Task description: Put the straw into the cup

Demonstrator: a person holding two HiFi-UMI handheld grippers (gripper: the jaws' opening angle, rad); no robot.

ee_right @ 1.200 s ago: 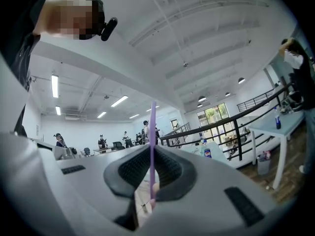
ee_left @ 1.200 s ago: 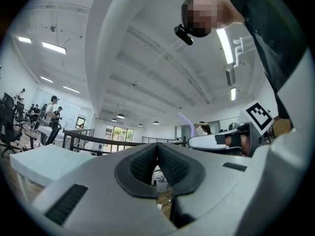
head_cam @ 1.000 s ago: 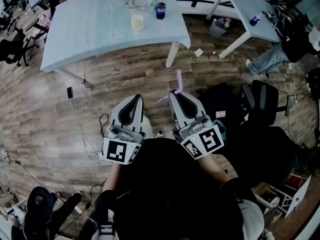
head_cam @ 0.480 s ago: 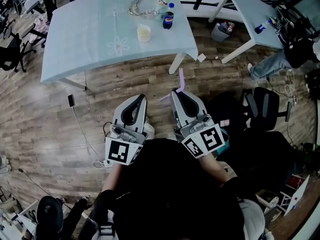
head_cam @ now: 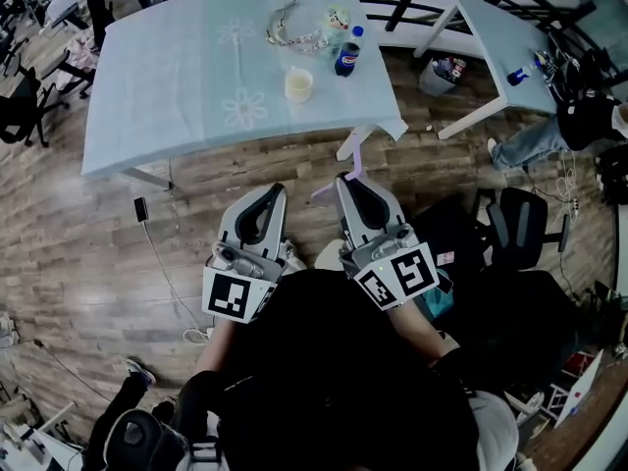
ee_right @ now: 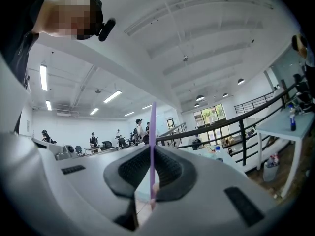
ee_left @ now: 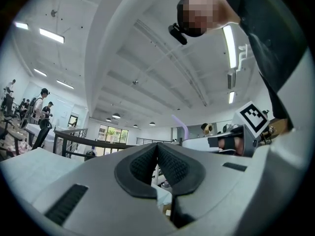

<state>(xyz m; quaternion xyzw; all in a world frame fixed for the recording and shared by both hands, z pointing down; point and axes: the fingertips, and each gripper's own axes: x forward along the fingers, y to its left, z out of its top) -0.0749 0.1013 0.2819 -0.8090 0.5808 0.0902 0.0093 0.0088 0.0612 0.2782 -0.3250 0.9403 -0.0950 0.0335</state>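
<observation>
Starting from the left: the left claw [head_cam: 267,192] is pinched shut with nothing in it. Its own view shows the pads [ee_left: 147,163] meeting with no gap, so it's basically just along for the ride. Up ahead, the pale blue surface [head_cam: 167,86] sits noticeably lower and closer in the head view than it did a second ago. The cup [head_cam: 299,84] has slid down the frame with it, so the person is clearly walking up to it with both claws out front. The cup stands near the front edge of the surface, just beside a dark bottle [head_cam: 346,59]. It's upright with an open top, and there's no straw in it yet. On the right, the right claw [head_cam: 348,180] is clamped narrow on the purple straw [head_cam: 355,155]. The straw [ee_right: 152,132] runs straight up between the pads, with its bent end poking out sideways below. The grip looks the same as before, nothing has slipped. The straw is still over the wooden floor [head_cam: 88,234], well short of the cup. My guess is this is just the approach. What's left is closing the gap, getting the tip over the rim, then letting go.
</observation>
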